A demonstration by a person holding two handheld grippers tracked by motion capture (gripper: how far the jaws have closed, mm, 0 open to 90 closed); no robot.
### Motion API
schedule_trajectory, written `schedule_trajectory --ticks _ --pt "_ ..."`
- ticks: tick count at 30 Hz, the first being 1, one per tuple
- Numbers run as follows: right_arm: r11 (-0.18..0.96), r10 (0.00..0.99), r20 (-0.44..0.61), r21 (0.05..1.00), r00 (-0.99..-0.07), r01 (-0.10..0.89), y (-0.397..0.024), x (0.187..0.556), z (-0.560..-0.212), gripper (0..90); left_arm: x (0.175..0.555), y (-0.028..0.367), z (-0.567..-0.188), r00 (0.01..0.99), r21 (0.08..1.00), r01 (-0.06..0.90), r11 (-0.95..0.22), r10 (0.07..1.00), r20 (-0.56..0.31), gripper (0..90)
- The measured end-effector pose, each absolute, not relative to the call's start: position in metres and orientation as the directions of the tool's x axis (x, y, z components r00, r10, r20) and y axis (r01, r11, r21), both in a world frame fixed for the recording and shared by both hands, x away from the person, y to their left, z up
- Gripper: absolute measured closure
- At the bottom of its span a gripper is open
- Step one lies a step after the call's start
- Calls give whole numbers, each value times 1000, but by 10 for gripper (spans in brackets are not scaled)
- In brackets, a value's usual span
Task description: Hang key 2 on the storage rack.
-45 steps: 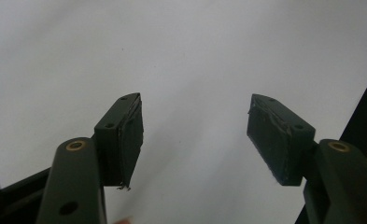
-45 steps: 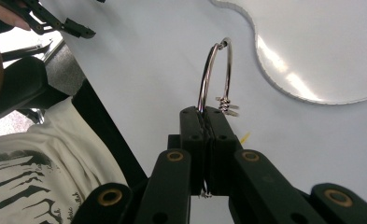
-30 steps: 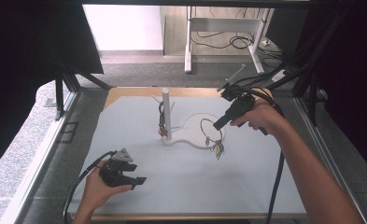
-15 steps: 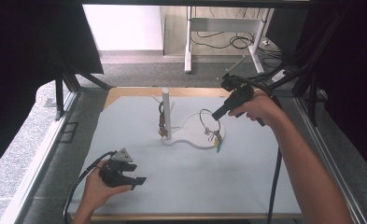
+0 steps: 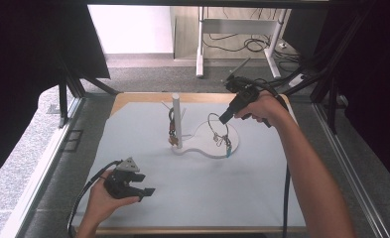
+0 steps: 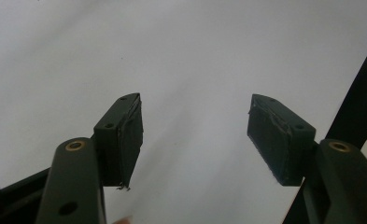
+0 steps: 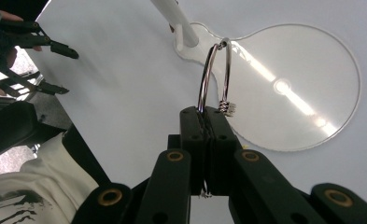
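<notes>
A white post (image 5: 176, 120) stands on a clear, pear-shaped base (image 5: 205, 148) in the middle of the pale mat. A small bunch of keyrings (image 5: 172, 131) hangs from a hook on the post. My right gripper (image 5: 224, 119) is shut on a metal split ring (image 5: 217, 127) and holds it over the round part of the base, small charms (image 5: 227, 147) dangling below. In the right gripper view the jaws (image 7: 208, 116) pinch the ring (image 7: 213, 74) in front of the post (image 7: 174, 18) and base (image 7: 307, 107). My left gripper (image 5: 145, 184) rests open at the mat's near left, nothing between its pads (image 6: 125, 135).
The pale mat (image 5: 262, 188) lies on a wooden board (image 5: 143, 97) inside a dark frame with black curtains on both sides. A cable (image 5: 285, 198) trails from the right gripper along the forearm. In the right gripper view the left gripper (image 7: 55, 65) appears far off.
My right gripper has carried the ring left and farther back, from beside the base to above it, nearer the post. The left gripper has stayed put.
</notes>
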State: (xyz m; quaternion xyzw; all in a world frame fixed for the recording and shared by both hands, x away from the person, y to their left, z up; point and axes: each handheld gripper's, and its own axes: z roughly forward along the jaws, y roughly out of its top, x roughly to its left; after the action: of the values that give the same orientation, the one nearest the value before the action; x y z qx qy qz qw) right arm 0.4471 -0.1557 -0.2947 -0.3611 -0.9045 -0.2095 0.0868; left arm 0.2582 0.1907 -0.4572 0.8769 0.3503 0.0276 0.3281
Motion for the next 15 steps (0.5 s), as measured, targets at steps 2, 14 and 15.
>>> schedule_trajectory --ticks 2,14,15 --pt "652 616 307 318 -726 688 -152 450 -294 878 258 191 -457 755 596 594 -540 631 -181 364" --pt "639 622 314 326 -717 697 -138 469 -289 878 257 192 -456 758 601 590 -540 626 -181 364" --pt "636 625 313 327 -715 699 -137 470 -290 878 257 192 -456 758 601 590 -539 627 -182 364"
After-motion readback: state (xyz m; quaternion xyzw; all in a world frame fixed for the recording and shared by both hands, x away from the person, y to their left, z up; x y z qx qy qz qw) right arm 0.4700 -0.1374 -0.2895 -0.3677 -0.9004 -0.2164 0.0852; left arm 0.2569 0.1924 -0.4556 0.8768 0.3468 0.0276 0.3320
